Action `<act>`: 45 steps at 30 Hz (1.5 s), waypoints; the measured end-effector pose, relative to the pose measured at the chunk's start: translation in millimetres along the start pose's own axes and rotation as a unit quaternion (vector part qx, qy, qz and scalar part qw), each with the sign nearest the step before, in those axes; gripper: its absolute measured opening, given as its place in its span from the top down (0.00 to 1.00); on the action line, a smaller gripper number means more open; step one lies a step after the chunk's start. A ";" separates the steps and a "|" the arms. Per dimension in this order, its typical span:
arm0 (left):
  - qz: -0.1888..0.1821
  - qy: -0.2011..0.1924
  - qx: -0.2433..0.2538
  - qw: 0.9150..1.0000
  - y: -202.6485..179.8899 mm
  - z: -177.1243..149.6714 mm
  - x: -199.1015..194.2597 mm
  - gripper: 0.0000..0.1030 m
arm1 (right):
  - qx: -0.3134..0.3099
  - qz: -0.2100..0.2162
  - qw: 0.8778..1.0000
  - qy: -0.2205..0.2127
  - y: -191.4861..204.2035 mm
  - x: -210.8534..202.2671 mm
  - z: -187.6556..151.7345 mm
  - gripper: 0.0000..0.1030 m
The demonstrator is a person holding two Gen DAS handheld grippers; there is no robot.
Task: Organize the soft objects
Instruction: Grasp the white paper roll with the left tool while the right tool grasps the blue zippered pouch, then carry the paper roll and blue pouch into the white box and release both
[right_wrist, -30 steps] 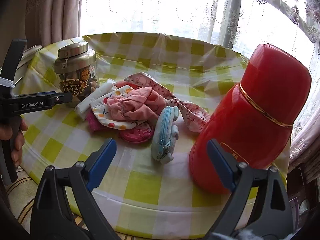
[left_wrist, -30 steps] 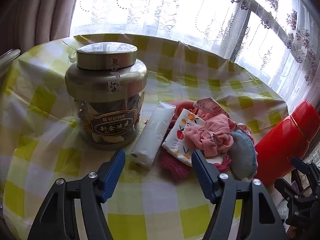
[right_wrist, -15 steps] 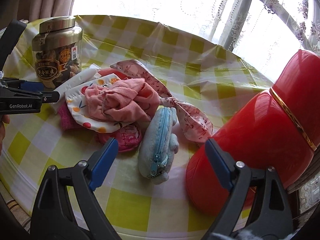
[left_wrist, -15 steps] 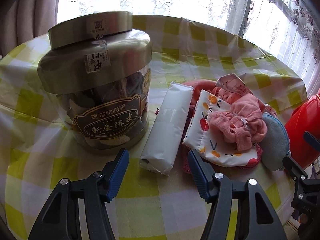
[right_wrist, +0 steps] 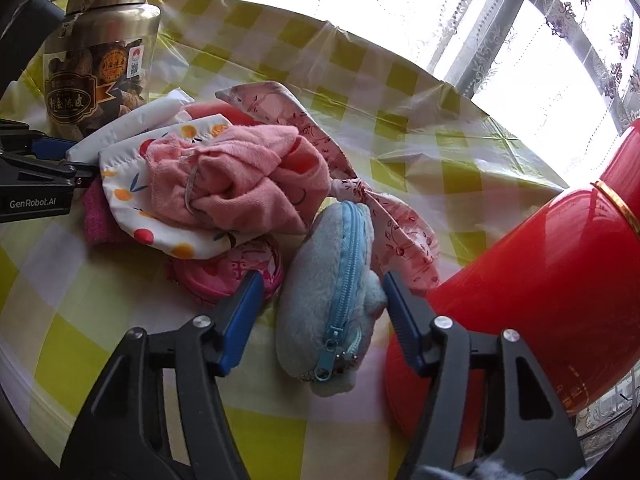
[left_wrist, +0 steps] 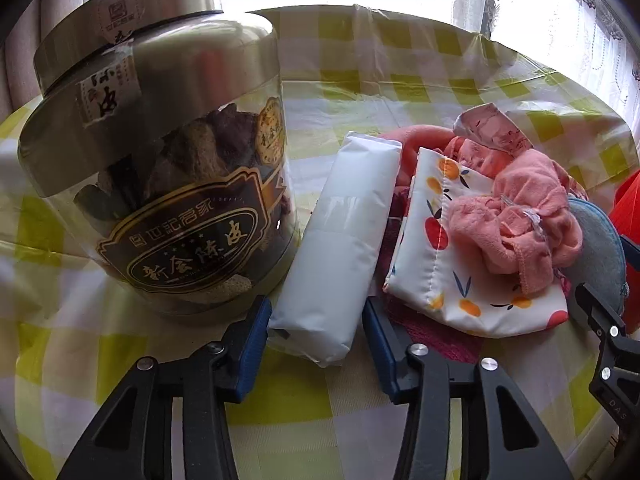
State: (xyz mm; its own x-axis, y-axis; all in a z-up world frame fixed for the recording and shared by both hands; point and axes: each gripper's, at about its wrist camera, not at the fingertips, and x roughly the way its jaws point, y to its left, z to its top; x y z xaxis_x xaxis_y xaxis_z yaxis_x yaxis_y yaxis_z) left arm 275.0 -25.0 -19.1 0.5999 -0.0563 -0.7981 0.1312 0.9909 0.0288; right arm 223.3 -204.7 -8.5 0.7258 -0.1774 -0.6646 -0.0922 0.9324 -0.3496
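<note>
A heap of soft things lies on the checked table [right_wrist: 400, 100]. It holds a white tissue pack [left_wrist: 344, 240], a fruit-print pouch [left_wrist: 444, 272], a pink towel cloth [right_wrist: 232, 180] and a blue plush zip pouch [right_wrist: 328, 292]. My left gripper [left_wrist: 316, 340] straddles the near end of the tissue pack; its jaws are closing, with a small gap still showing at the right pad. My right gripper [right_wrist: 322, 292] straddles the blue pouch, jaws closing; its right pad is at the pouch's side while the left pad stands clear.
A big jar with a metal lid [left_wrist: 160, 152] stands close to the left of the tissue pack. A red flask [right_wrist: 540, 272] rises just right of the blue pouch. A pink round pouch [right_wrist: 224, 276], a magenta cloth [right_wrist: 96, 220] and a floral bag [right_wrist: 400, 236] lie in the heap.
Both grippers have come down and forward to the heap and narrowed their jaws. The left now brackets the tissue pack, and the right brackets the blue pouch.
</note>
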 end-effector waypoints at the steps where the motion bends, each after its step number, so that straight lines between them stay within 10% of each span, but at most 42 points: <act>1: 0.000 -0.003 0.002 1.000 -0.8 0.0 0.7 0.54 | 0.004 0.002 1.000 0.004 -1.1 2.4 -1.0 0.51; 6: -0.005 -0.014 -0.002 1.000 -1.0 -2.0 0.2 0.58 | 0.020 0.023 1.000 0.003 -3.3 2.0 -5.9 0.77; 45: -0.127 0.033 -0.153 0.979 1.6 -111.4 -121.0 0.61 | 0.127 0.156 0.977 0.070 -56.1 -102.4 -86.9 0.79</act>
State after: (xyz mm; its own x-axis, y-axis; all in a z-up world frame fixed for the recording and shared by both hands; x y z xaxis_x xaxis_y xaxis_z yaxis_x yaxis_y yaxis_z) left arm 114.7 -3.1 10.6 0.5251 -0.3080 -0.7934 0.0204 0.9365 -0.3500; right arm 94.9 -266.1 21.7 0.5869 0.1033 -0.8031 -0.1096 0.9928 0.0476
